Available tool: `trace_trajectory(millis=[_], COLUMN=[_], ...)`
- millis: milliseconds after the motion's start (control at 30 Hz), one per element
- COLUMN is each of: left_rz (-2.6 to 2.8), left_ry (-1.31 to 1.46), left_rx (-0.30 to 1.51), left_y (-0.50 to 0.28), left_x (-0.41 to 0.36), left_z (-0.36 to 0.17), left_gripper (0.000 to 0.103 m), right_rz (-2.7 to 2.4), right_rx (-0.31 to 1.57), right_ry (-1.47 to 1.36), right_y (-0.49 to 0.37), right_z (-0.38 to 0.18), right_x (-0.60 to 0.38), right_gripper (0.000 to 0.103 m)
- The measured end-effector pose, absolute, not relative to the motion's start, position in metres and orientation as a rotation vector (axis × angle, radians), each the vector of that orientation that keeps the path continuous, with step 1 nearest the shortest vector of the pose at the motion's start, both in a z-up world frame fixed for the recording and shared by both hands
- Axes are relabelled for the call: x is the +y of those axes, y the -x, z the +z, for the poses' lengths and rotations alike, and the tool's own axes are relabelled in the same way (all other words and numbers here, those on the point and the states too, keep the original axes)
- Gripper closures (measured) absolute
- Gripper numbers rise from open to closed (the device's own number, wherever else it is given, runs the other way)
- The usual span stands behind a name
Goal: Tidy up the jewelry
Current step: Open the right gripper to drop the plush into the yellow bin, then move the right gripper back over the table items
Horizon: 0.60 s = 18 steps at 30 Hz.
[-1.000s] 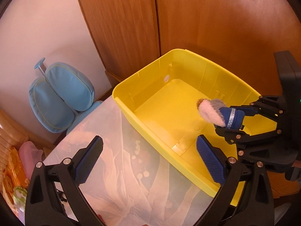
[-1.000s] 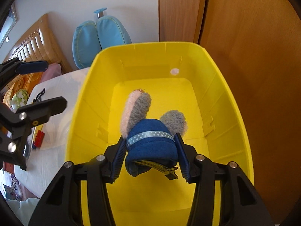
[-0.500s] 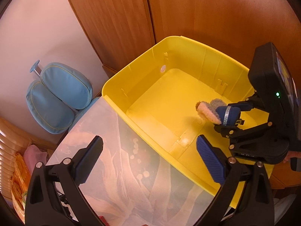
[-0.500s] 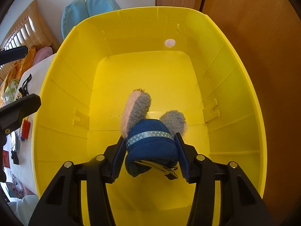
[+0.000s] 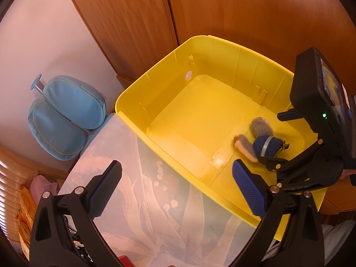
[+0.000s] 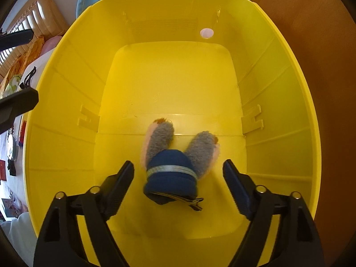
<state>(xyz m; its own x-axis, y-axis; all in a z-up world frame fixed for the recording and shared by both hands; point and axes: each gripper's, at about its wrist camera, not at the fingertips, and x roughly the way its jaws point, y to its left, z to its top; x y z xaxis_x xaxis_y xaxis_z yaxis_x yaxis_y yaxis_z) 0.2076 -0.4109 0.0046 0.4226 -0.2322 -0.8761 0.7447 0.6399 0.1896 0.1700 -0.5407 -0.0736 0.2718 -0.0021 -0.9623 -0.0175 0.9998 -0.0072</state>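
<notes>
Once pinched, hair clip (image 6: 171, 173) now lies free btwn opening right gripper (image 6: 178, 178) fingers.

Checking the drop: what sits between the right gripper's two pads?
In the right wrist view, the bunny hair clip lies between the opening right gripper pads, touching neither, on the yellow bin floor.

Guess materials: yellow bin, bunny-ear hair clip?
Yellow bin: likely moulded plastic, smooth and semi-glossy; ribs, slots and light glare show. Bunny-ear hair clip: fuzzy plush ears, blue knit-like fabric cap with pale ribbon band; the clip underneath looks like thin metal.
</notes>
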Motion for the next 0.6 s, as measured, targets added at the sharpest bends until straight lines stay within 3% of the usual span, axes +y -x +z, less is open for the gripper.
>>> trace_trajectory(millis=[600], left_rz=[-0.626], left_ry=[-0.474], left_rx=[0.848], left_y=[-0.165], left_x=[-0.331], left_z=[0.038], left_gripper=[0.007], right_rz=[0.090], right_rx=[0.948], right_ry=[-0.034], right_y=[-0.127], right_z=[0.022], right_x=[-0.522], right_gripper=[0.004])
